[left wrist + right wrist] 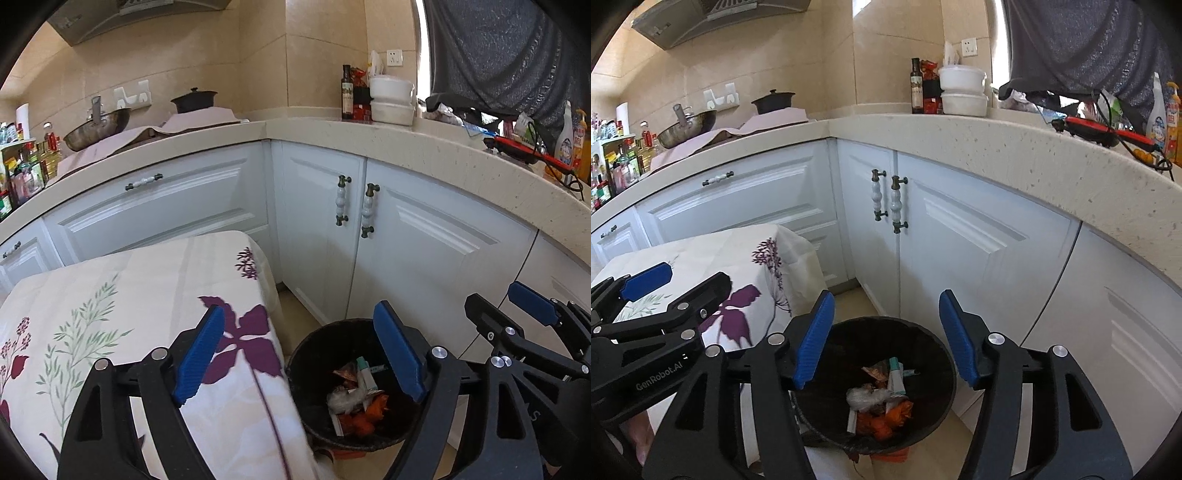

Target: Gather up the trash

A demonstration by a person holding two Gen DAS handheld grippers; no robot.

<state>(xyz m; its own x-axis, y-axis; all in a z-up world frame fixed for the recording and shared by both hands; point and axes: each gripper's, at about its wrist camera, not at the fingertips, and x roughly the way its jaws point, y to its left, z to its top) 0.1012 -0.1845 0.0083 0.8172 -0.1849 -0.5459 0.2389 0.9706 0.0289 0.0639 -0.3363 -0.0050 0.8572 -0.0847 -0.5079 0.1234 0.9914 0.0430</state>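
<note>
A black trash bin (314, 343) (938, 369) stands on the floor in the cabinet corner. Inside it lie orange scraps, a clear crumpled bag and small wrappers (354, 398) (882, 398). My left gripper (299, 308) is open above the edge of the cloth-covered table and the bin, with nothing between its blue pads. My right gripper (886, 295) hangs open over the bin, also empty. Each gripper shows in the other's view: the right one (506, 301) at the right, the left one (687, 280) at the left.
A table under a flowered cloth (129, 314) (746, 258) stands close to the left of the bin. White cabinets (424, 251) carry a beige counter (406, 144) with a wok (98, 127), a pot, a bottle and white containers (391, 99). A person in dark grey (498, 55) stands at the right.
</note>
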